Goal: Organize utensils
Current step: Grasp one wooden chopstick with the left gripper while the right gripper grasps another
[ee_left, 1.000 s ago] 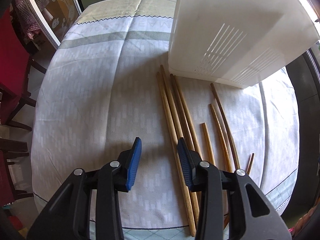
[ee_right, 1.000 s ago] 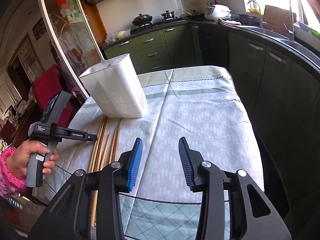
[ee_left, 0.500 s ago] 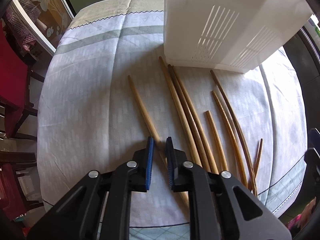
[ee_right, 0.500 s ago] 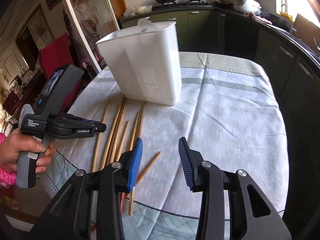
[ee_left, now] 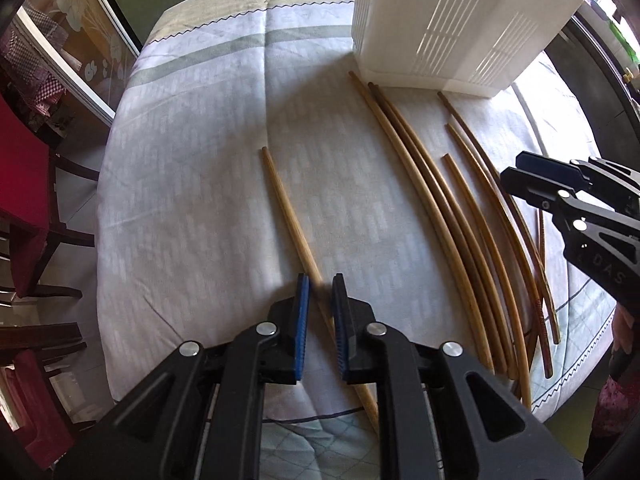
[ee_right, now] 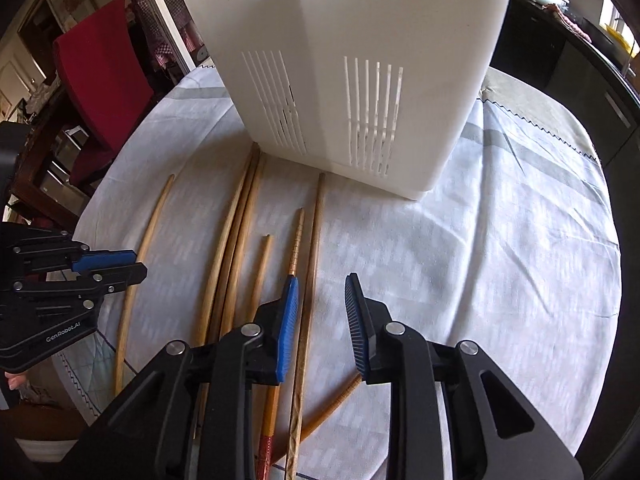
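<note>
Early stage: all chopsticks lie on the surface point(ee_left: 192, 184), none visibly in the white holder point(ee_right: 352, 60). Left hand-held gripper point(ee_left: 320, 284) is clamped on one chopstick point(ee_left: 280, 196), pulled left of the rest. Right hand-held gripper point(ee_right: 322, 284), jaws just narrowing, not yet gripping, straddles a long chopstick point(ee_right: 316, 236).

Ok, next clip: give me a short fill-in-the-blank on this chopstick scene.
1. The left gripper has its jaws shut on a single ____.
2. The slotted holder standing on the table is ____ in colour.
3. The right gripper has its jaws ____, straddling a long chopstick.

Missing: chopstick; white; open
</note>
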The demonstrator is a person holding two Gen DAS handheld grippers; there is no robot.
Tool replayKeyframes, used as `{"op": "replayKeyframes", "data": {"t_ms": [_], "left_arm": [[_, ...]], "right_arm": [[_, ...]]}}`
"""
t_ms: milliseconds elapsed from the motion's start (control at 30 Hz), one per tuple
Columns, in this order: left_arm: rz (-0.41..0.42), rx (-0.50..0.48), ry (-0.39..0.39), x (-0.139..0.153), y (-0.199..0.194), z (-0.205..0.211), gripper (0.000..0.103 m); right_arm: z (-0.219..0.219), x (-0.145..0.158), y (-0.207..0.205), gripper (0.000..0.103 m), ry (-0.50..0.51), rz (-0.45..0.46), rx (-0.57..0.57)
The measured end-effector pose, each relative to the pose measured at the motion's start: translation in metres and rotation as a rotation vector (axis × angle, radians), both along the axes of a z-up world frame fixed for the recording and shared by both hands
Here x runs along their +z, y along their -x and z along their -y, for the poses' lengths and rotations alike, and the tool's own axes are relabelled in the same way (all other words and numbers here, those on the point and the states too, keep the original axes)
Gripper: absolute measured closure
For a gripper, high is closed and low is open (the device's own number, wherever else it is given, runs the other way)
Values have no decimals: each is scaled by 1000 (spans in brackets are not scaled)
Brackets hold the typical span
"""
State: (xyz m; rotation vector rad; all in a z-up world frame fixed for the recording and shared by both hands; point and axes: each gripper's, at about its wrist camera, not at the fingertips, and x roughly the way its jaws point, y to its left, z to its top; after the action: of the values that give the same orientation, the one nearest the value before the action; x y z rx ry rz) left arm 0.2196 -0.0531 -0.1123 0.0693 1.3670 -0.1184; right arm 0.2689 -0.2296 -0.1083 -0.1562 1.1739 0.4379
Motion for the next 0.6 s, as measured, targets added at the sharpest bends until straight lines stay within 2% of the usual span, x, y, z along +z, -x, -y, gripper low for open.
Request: {"op": "replayKeyframes", "data": {"t_ms": [200, 600], "left_arm": [[9, 0, -5, -1, -2, -3, 90], [-6, 54, 10, 0, -5, -2, 87]], "right_arm": [[-19, -8, -7, 89, 52, 0, 12], [-56, -18, -7, 96, 105, 32, 23]]}}
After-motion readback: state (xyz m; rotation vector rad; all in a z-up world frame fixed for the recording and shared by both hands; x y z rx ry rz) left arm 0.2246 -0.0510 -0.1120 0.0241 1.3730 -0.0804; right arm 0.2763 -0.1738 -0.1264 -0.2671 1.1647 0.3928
